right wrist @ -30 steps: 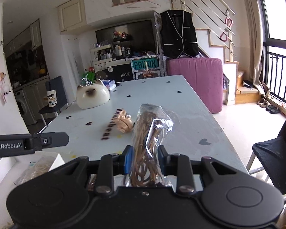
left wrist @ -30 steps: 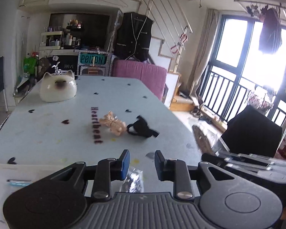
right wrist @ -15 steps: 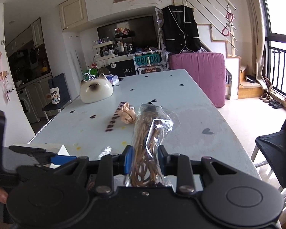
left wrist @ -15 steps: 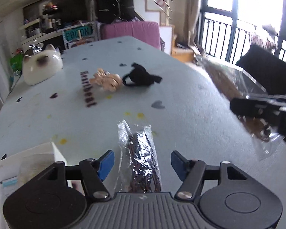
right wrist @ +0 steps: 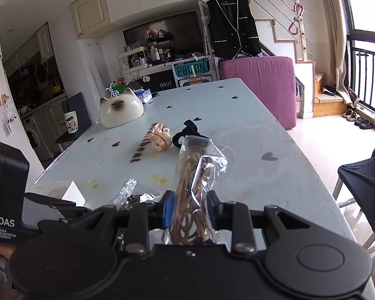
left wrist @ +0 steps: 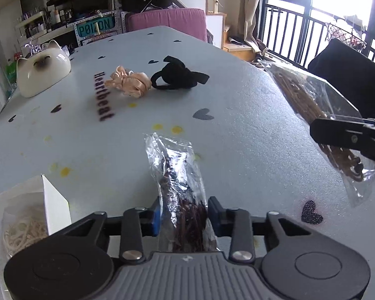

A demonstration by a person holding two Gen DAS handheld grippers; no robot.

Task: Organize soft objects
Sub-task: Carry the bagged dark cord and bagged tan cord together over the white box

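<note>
Left gripper [left wrist: 183,215]: jaws closing on the clear bag of dark brown hair ties [left wrist: 180,190]; the pads already meet the film at the bag's near end, while its far end lies on the table [left wrist: 250,130]; judged a pick in progress, taken at one end so that the limp bag can trail freely
Right gripper [right wrist: 190,208]: pinching the clear bag of tan hair ties [right wrist: 197,175] near its lower end; the bag stands up and forward from the jaws, clear of the table; held off the surface, probably awaiting a place to go
White box [left wrist: 35,207]: at the near left table edge, open, with a packet of cream hair ties [left wrist: 22,227] inside; judged the collecting point for the bagged items
Loose items: peach satin scrunchie [left wrist: 130,83] and black scrunchie [left wrist: 178,76] touching each other mid-table, beside the printed word "Heartbeat"; not yet sorted
Surface: pale blue-grey table with dark heart prints and yellow spots; a white cat-head dish [left wrist: 41,71] at the far left
Room: pink upholstered seat [right wrist: 260,85] past the far end; shelving, a staircase and balcony windows beyond
</note>
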